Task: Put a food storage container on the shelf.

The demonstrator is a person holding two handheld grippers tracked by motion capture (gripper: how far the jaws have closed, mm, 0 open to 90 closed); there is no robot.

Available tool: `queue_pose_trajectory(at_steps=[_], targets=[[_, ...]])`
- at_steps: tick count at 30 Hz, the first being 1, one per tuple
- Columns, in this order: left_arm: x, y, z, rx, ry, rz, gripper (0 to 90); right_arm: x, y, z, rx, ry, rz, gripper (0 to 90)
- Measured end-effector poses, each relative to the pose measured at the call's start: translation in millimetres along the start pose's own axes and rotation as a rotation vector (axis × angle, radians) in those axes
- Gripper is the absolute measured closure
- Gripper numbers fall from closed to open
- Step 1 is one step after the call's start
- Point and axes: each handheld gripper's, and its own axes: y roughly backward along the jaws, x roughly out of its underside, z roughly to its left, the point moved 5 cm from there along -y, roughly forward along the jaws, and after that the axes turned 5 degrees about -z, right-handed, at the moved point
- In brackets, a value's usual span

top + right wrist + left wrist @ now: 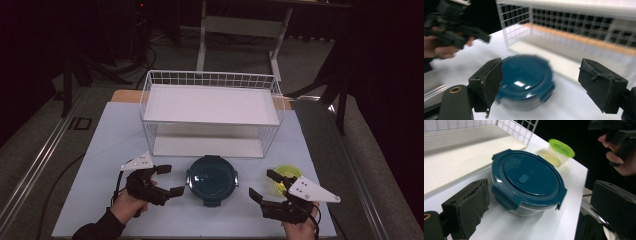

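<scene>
Both tools gape with nothing between their jaws, left tool [169, 180] and right tool [263, 184] flanking the teal-lidded round container [212, 178] on the tabletop [110, 150], it sitting free between them, probably staged for a two-sided pickup.

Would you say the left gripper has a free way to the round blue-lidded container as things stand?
Probably yes. The left gripper stands open beside the round blue-lidded container, with bare table between them. Its fingers face the container in the left gripper view. The green-lidded tub sits on the far side.
</scene>
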Motion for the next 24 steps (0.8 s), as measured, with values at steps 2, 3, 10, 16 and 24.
queue_pose_trajectory(at_steps=[2, 3, 10, 16, 24], targets=[[-1.8, -1.0, 0.7, -0.016, -0.002, 0.012, 3.0, -1.9, -2.0, 1.5, -0.024, -0.004, -0.008, 15.6], [-1.8, -1.0, 0.7, -0.016, -0.002, 0.012, 3.8, -2.3, -4.0, 1.6, -0.027, -0.005, 0.012, 16.2], [-9.1, -5.4, 4.9, -0.014, 0.124, 0.048, 4.7, -5.3, -21.6, 4.4, -0.029, 0.027, 0.061, 14.5], [-8.5, -17.1, 13.4, -0.004, 0.212, 0.076, 4.8, -3.9, -40.5, 7.7, -0.066, -0.019, 0.131, 10.3], [8.4, -39.4, 32.2, -0.043, 0.343, 0.151, 10.3, 10.9, -59.6, -2.9, -0.048, -0.129, 0.204, 9.9]])
